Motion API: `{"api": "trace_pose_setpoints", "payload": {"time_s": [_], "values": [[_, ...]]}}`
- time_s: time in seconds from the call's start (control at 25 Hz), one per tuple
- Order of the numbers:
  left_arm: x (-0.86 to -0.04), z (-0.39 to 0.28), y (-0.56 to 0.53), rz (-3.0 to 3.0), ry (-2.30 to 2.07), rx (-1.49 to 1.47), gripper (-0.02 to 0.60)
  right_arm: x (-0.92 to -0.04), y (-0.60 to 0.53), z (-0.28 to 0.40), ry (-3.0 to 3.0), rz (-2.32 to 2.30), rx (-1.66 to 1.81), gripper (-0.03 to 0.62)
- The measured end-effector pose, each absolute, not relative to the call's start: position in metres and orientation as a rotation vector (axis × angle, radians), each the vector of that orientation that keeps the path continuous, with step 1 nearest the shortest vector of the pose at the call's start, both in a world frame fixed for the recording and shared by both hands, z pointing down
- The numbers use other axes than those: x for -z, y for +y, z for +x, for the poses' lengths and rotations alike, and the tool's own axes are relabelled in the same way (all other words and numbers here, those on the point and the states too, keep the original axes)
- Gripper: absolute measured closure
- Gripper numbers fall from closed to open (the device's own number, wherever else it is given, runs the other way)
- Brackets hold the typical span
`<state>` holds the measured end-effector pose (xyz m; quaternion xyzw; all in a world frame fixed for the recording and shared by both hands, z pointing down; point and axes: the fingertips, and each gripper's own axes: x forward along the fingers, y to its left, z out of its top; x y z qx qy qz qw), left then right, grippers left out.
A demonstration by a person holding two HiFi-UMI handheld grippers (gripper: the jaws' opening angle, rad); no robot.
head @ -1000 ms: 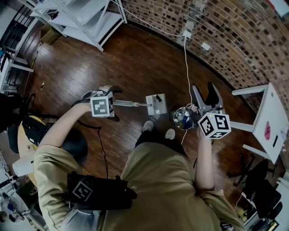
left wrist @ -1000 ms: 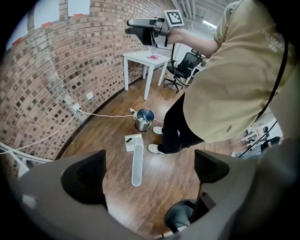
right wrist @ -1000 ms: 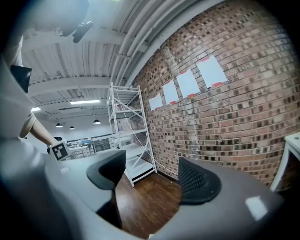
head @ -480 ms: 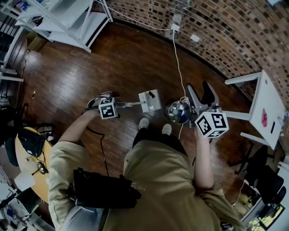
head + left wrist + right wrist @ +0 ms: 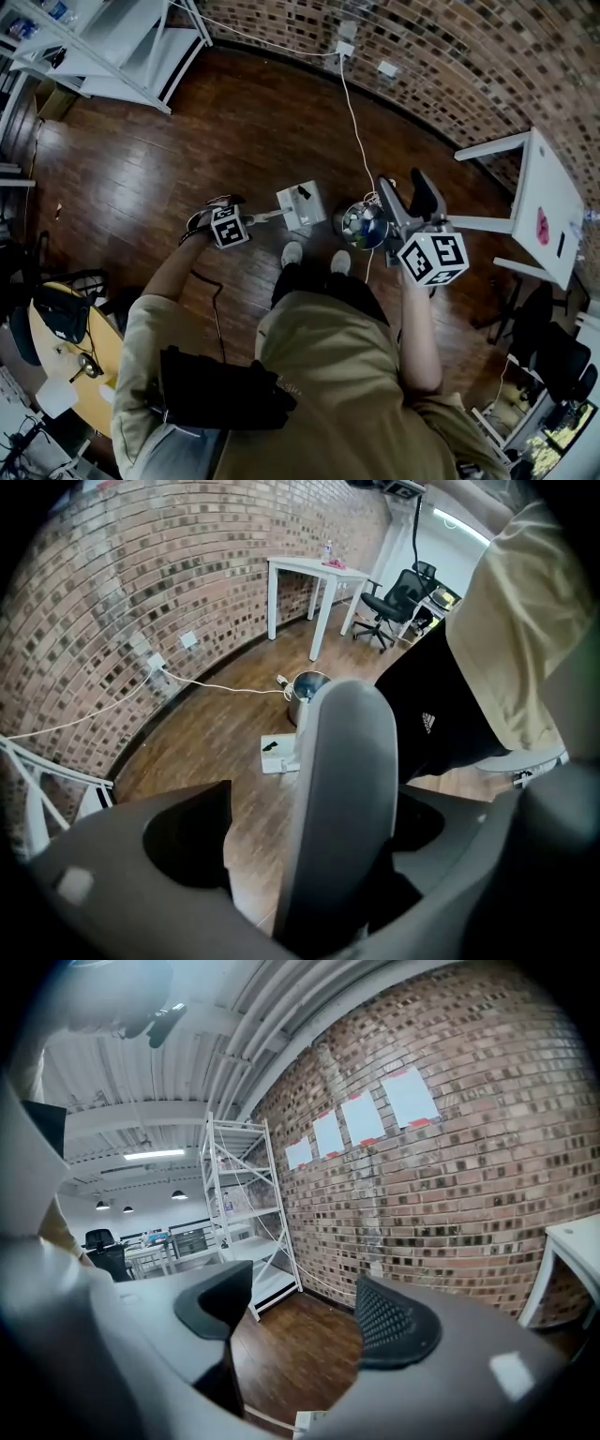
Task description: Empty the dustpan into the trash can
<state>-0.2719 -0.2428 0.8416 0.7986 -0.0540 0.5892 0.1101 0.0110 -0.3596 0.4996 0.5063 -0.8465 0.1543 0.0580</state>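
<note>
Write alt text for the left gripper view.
A grey handle stands between the left tool's jaws, which have just been closing; a gap shows on its left. Beyond, the white dustpan sits on the wood floor beside a metal trash can, below a brick wall.

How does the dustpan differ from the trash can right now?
The dustpan is white and boxy with a long handle; the trash can is round, shiny metal. The dustpan holds one dark scrap; the trash can holds mixed litter. Both stand on the wood floor, side by side but apart.
</note>
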Motion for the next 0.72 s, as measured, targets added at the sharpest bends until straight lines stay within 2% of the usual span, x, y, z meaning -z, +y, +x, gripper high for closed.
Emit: {"api": "trace_pose_setpoints", "payload": {"time_s": [0.2,0.32,0.44,0.56,0.6,0.64,0.68,0.72], "values": [[-0.842,-0.264,-0.248,2.372,-0.13,-1.768,0.165,-0.503,-0.359,0.013,-2.564,1.537,-0.488,0.264],[-0.843,-0.263,-0.241,2.385,-0.062,-1.823,0.21,-0.503,-0.357,0.012,-2.569,1.531,-0.491,0.264],[-0.848,-0.266,-0.228,2.392,0.042,-1.933,0.324,-0.501,-0.355,0.015,-2.582,1.53,-0.485,0.266],[-0.849,-0.268,-0.226,2.395,0.04,-1.958,0.358,-0.498,-0.355,0.02,-2.592,1.541,-0.479,0.266],[-0.848,-0.268,-0.227,2.395,0.028,-1.956,0.405,-0.497,-0.355,0.022,-2.592,1.548,-0.481,0.266],[-0.846,-0.267,-0.228,2.396,0.016,-1.952,0.499,-0.495,-0.355,0.025,-2.593,1.555,-0.483,0.266],[-0.844,-0.265,-0.229,2.393,0.008,-1.943,0.558,-0.493,-0.355,0.027,-2.594,1.562,-0.484,0.266],[-0.842,-0.262,-0.229,2.387,0.004,-1.931,0.573,-0.492,-0.355,0.03,-2.596,1.567,-0.484,0.266]]}}
